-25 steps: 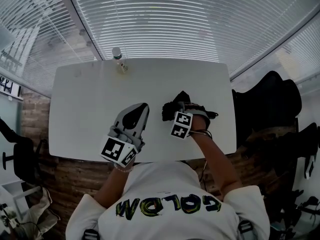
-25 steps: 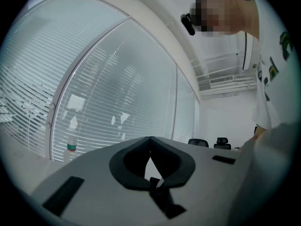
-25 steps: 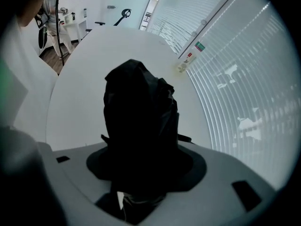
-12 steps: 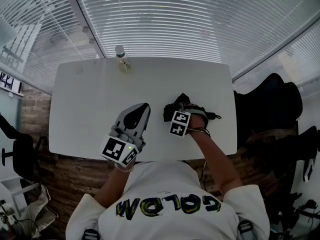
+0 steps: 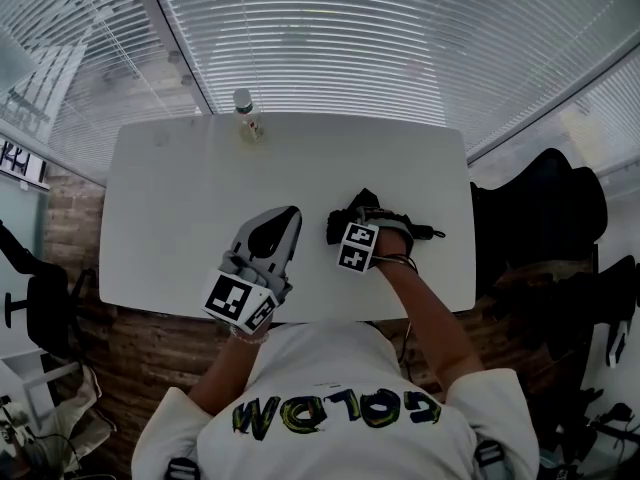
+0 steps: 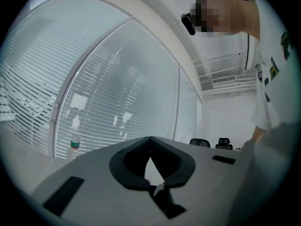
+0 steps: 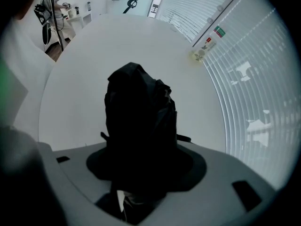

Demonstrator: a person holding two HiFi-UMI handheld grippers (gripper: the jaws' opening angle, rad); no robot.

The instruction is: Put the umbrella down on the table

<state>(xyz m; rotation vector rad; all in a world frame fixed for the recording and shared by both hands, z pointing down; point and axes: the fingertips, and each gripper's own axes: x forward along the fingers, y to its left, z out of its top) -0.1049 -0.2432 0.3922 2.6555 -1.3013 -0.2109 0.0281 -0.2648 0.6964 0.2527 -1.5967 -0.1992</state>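
A black folded umbrella (image 5: 347, 215) is clamped in my right gripper (image 5: 368, 218), which points steeply down over the right half of the white table (image 5: 170, 198). In the right gripper view the umbrella (image 7: 138, 117) fills the space between the jaws and hides the pads. Its far end hangs over the tabletop, and I cannot tell whether it touches. My left gripper (image 5: 284, 214) lies level near the front edge, just left of the umbrella. Its tips meet with nothing between them, as the left gripper (image 6: 149, 139) shows in its own view.
A small clear bottle (image 5: 243, 115) stands at the table's far edge by the window blinds, and the bottle (image 7: 207, 47) also appears in the right gripper view. A black office chair (image 5: 540, 208) sits past the table's right end. The person's torso is against the front edge.
My right gripper has sunk a little toward the table with the umbrella still in it. The left gripper has stayed where it was.
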